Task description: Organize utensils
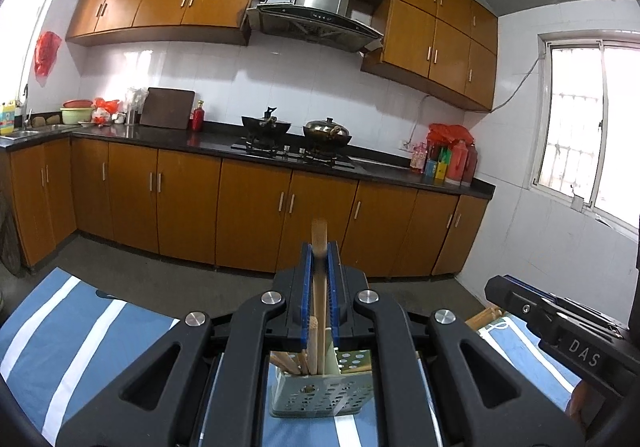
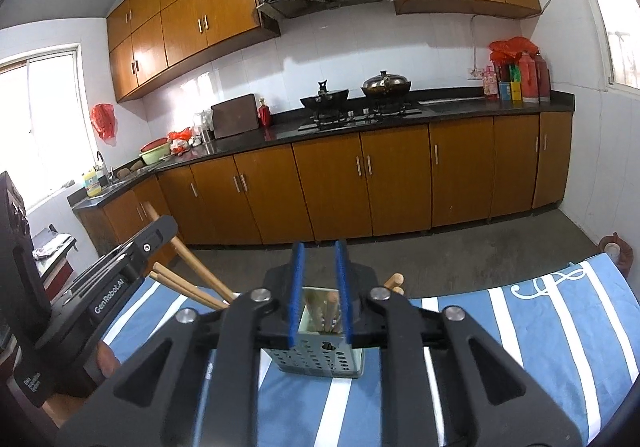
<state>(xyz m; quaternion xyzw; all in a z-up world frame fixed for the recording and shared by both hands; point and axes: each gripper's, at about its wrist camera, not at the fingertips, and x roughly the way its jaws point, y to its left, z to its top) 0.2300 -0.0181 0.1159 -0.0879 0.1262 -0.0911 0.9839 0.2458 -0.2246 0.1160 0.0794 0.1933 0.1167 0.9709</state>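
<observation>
A green perforated utensil holder point(image 1: 320, 393) stands on a blue-and-white striped cloth point(image 1: 80, 331) and holds several wooden chopsticks. My left gripper point(image 1: 320, 247) is shut on a wooden chopstick point(image 1: 319, 231), upright, with its lower end inside the holder. In the right wrist view the same holder point(image 2: 320, 359) sits between the blue pads of my right gripper point(image 2: 320, 247), which is open around its top, with wooden sticks point(image 2: 330, 307) inside. More chopsticks point(image 2: 188, 287) lean out at the left beside the left gripper's body.
Kitchen beyond: brown base cabinets point(image 1: 248, 207), a dark counter with a stove, a wok point(image 1: 266, 125) and a lidded pot point(image 1: 326, 131). Red bottles point(image 1: 456, 159) stand at the counter's right end. The striped cloth point(image 2: 520, 327) covers the table; concrete floor lies past its edge.
</observation>
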